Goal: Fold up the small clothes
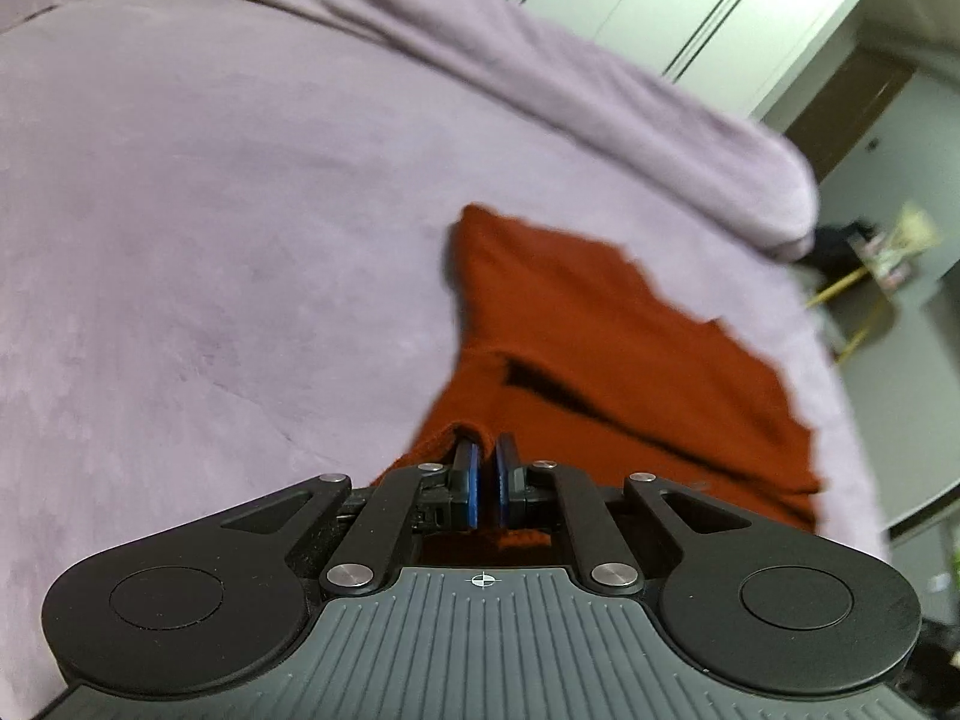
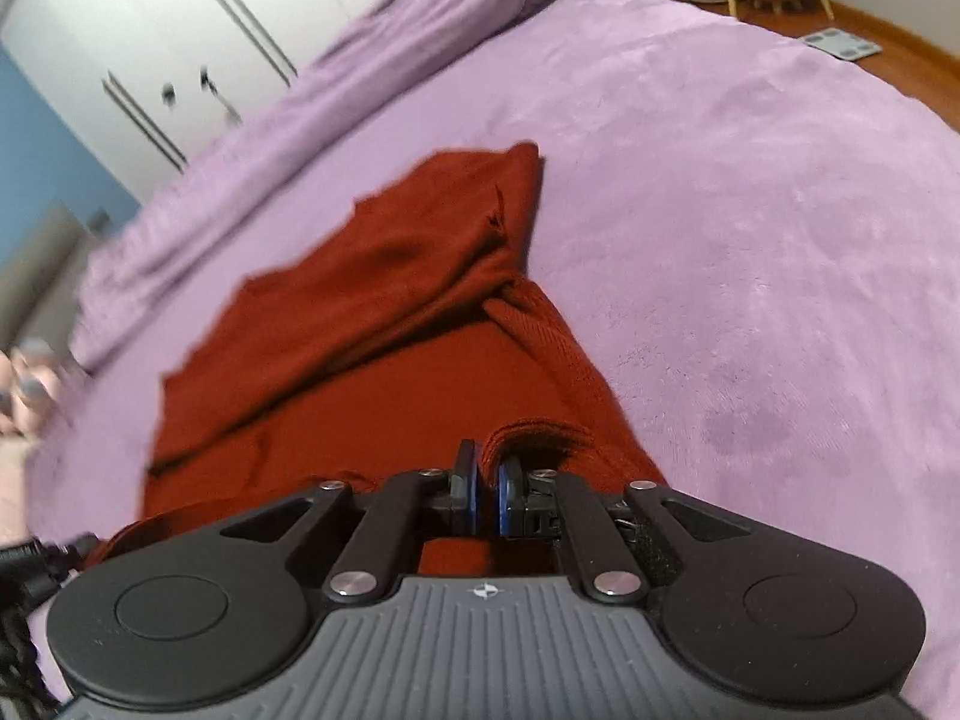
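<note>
Right now I have both grippers pinched onto the near edge of the rust-red garment (image 1: 606,330), which lies spread on the lilac bed (image 1: 210,210). The left gripper (image 1: 487,483) has its fingers closed on one corner; the right gripper (image 2: 486,495) clamps a bunched hem. A folded purple blanket (image 1: 540,60) lies beyond.

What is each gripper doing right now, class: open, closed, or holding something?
Left gripper: closed, pinching an edge of the red garment.
Right gripper: closed, pinching another edge of the red garment.
</note>
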`<state>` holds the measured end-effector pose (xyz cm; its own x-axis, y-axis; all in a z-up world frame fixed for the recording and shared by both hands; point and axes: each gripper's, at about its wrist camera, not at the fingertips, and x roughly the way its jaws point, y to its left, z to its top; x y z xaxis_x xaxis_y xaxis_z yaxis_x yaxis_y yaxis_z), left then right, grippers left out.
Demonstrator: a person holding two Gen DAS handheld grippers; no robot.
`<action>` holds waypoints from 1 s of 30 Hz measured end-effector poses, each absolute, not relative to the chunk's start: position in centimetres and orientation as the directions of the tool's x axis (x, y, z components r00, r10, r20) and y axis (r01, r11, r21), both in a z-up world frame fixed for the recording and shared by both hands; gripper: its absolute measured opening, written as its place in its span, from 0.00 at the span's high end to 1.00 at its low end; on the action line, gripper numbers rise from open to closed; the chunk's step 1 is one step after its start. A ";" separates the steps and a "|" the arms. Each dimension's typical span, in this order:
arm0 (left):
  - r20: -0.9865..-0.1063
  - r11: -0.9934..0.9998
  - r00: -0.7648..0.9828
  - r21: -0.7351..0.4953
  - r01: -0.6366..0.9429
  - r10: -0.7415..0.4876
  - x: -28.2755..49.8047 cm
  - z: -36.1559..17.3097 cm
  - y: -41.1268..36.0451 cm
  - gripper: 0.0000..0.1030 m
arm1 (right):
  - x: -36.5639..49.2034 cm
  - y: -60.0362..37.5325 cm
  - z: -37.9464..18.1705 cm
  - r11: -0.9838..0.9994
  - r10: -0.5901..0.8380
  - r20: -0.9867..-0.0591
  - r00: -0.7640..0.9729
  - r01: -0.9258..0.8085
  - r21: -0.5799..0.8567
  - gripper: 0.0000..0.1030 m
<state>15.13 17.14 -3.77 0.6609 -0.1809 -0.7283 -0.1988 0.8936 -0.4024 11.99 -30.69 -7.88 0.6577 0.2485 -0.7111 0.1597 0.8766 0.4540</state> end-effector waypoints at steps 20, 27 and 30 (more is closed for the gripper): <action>-0.783 0.957 0.562 -0.282 0.060 -0.266 17.7 -6.3 16.1 0.43 | 13.1 -29.5 -7.7 0.976 0.216 -0.736 0.642 -0.154 0.152 0.63; -0.794 0.967 0.554 -0.229 0.108 -0.250 17.2 -6.2 15.4 0.67 | 12.8 -30.2 -8.2 0.966 0.256 -0.729 0.634 -0.152 0.207 0.91; -0.787 0.967 0.562 -0.222 0.129 -0.255 17.1 -5.8 15.2 0.79 | 12.4 -30.3 -8.1 0.966 0.259 -0.715 0.649 -0.163 0.202 0.92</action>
<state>17.06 15.24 -5.83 0.5618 -0.2553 -0.7869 0.1288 0.9666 -0.2216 12.42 -30.26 -8.09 0.6495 0.2592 -0.7148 -0.1631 0.9657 0.2020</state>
